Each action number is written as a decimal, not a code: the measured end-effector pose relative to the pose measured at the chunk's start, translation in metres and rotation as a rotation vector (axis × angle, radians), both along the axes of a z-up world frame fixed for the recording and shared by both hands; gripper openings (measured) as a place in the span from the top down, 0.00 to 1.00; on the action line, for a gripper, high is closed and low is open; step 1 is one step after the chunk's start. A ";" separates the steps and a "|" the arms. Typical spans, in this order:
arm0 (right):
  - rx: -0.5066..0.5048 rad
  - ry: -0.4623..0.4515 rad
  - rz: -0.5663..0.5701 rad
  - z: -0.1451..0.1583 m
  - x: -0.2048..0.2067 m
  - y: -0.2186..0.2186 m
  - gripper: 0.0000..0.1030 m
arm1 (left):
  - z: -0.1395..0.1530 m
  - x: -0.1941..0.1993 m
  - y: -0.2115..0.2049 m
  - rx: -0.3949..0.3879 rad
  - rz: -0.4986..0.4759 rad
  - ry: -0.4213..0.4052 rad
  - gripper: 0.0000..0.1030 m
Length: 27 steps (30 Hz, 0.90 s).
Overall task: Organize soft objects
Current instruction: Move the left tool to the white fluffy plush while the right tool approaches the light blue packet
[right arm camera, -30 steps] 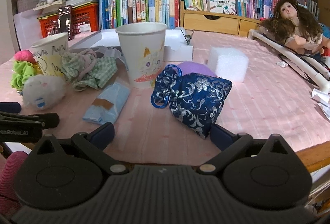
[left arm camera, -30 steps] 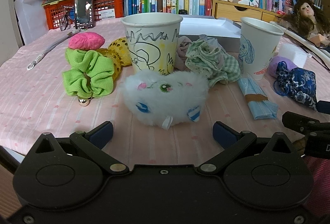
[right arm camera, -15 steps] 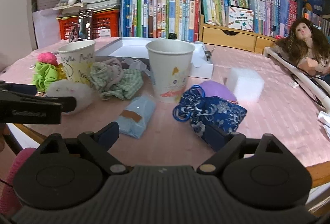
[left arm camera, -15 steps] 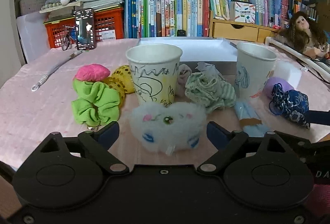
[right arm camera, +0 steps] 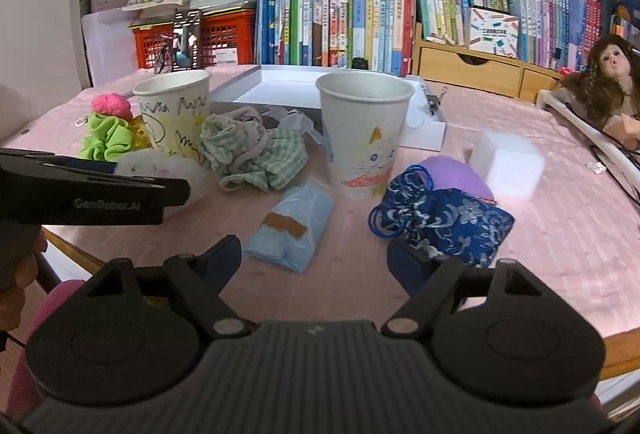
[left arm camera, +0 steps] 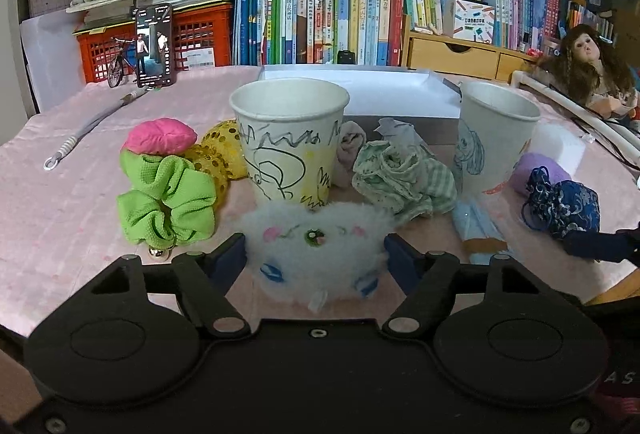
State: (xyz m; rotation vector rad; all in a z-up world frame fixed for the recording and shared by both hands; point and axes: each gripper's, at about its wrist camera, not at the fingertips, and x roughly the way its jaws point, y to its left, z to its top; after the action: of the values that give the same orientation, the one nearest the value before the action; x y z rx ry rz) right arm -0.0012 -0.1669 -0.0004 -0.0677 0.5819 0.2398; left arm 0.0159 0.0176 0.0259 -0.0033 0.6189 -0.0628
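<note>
Two paper cups point(left arm camera: 290, 142) point(left arm camera: 494, 142) stand mid-tabletop point(left arm camera: 48, 194). Left gripper point(left arm camera: 316, 258), jaws closing, brackets one white plush toy point(left arm camera: 316, 254) near the front edge. Right gripper point(right arm camera: 314, 260), jaws closing, brackets nothing; one blue pouch point(right arm camera: 444, 220) beside its right finger.

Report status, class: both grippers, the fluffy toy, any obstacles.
Left gripper closing around fluffy white plush toy. Right gripper closing, nothing gripped, beside blue brocade pouch. Scribbled paper cup right behind toy.

White foam block point(right arm camera: 508, 164) blurred – purple pad point(right arm camera: 456, 176) partly behind blue pouch point(right arm camera: 444, 222).
</note>
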 end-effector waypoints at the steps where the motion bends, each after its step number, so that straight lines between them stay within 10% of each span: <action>1: 0.000 0.002 0.005 -0.001 0.001 0.001 0.16 | 0.000 0.000 0.000 0.000 0.000 -0.002 0.30; 27: -0.016 0.007 0.044 -0.016 0.028 0.017 0.27 | 0.002 -0.009 0.009 -0.022 -0.005 -0.022 0.32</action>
State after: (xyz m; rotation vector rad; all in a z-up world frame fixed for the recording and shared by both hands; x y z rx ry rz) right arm 0.0267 -0.1495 -0.0161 -0.0948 0.5898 0.2786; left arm 0.0064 0.0271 0.0276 -0.0223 0.5963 -0.0742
